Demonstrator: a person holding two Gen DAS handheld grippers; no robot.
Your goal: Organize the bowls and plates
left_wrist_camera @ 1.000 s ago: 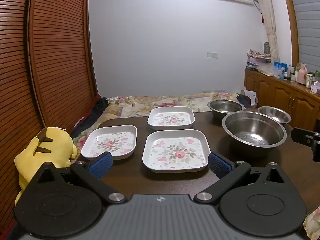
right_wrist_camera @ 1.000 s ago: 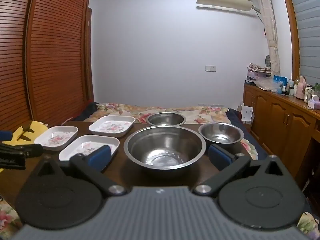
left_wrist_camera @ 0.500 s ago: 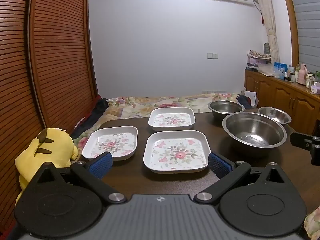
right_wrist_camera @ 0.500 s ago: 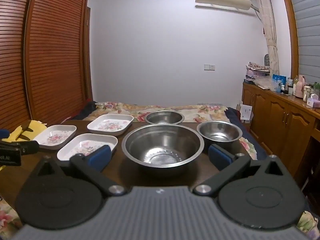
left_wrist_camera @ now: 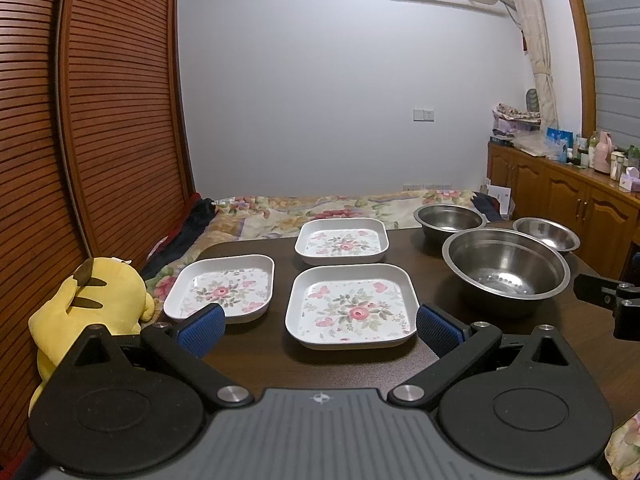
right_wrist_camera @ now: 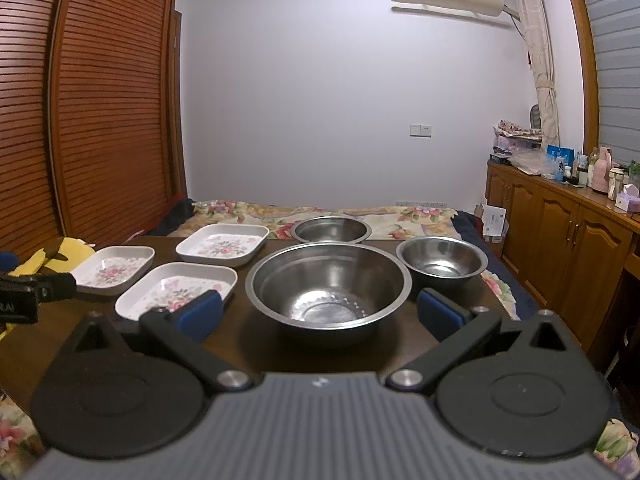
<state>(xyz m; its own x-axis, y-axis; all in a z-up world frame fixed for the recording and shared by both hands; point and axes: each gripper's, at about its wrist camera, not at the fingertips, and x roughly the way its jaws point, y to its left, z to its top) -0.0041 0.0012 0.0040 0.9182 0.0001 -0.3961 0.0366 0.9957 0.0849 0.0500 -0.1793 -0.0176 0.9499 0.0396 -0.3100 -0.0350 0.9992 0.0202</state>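
Three white square plates with flower prints lie on a dark wooden table: a near plate, a left plate and a far plate. Three steel bowls stand to their right: a large bowl, a far bowl and a small right bowl. My left gripper hangs open just before the near plate, holding nothing. My right gripper is open in front of the large bowl, with nothing between its fingers.
A yellow plush toy sits at the table's left edge. Behind the table lies a bed with a floral cover. Wooden louvred doors line the left side, and a cabinet with bottles stands at the right.
Both views have shifted only slightly. The right gripper has drifted a little, so the bowls sit marginally lower and nearer in its view. Both grippers stay open.
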